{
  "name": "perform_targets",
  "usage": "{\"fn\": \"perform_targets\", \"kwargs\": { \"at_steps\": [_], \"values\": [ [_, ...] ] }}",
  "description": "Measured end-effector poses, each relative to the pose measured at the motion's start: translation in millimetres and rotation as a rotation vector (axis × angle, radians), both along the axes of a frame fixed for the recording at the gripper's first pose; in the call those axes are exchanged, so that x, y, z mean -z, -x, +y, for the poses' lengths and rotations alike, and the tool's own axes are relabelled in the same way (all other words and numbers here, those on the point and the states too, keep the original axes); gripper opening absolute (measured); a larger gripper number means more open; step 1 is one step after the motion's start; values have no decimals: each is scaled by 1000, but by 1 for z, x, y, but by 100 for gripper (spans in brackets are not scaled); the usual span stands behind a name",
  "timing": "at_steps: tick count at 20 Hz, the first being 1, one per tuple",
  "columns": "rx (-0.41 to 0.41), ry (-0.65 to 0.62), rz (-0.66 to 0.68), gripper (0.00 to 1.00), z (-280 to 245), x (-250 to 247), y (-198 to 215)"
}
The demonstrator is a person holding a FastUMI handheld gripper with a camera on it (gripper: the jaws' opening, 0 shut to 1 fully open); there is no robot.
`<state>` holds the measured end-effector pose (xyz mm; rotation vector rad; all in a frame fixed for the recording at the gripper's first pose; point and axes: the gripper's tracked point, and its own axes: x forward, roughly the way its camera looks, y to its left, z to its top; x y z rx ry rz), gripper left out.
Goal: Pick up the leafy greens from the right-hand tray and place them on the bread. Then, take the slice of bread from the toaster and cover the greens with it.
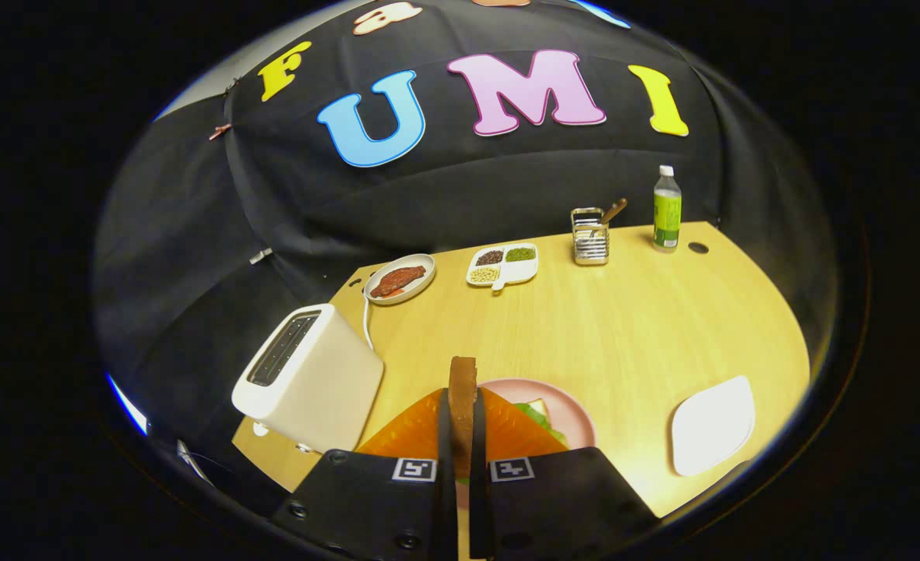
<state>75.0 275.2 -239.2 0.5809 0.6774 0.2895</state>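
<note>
My gripper (461, 413) is shut on a slice of bread (463, 382), held on edge between the two fingers with its brown crust pointing up. Below and just beyond the fingers lies a pink plate (565, 407) carrying leafy greens (539, 419) on a pale slice of bread (539, 407); the fingers hide most of it. The white toaster (311, 378) stands to the left of the fingers, its slots dark. To the right of the plate rests a white tray (713, 425) with nothing on it.
At the back of the wooden table (623, 327) are a plate with a red meat slice (400, 279), a divided dish of beans (503, 265), a metal utensil holder (590, 238) and a green bottle (667, 210). A white cord (366, 319) runs behind the toaster.
</note>
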Motion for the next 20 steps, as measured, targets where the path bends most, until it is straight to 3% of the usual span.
{"fn": "perform_targets", "kwargs": {
  "at_steps": [4,8,16,20],
  "values": [
    [5,-58,60,11,12,23,1],
    [13,24,102,10,-12,61,-2],
    [-139,236,74,11,-26,114,-4],
    [-159,274,62,17,-28,125,-4]
  ]
}}
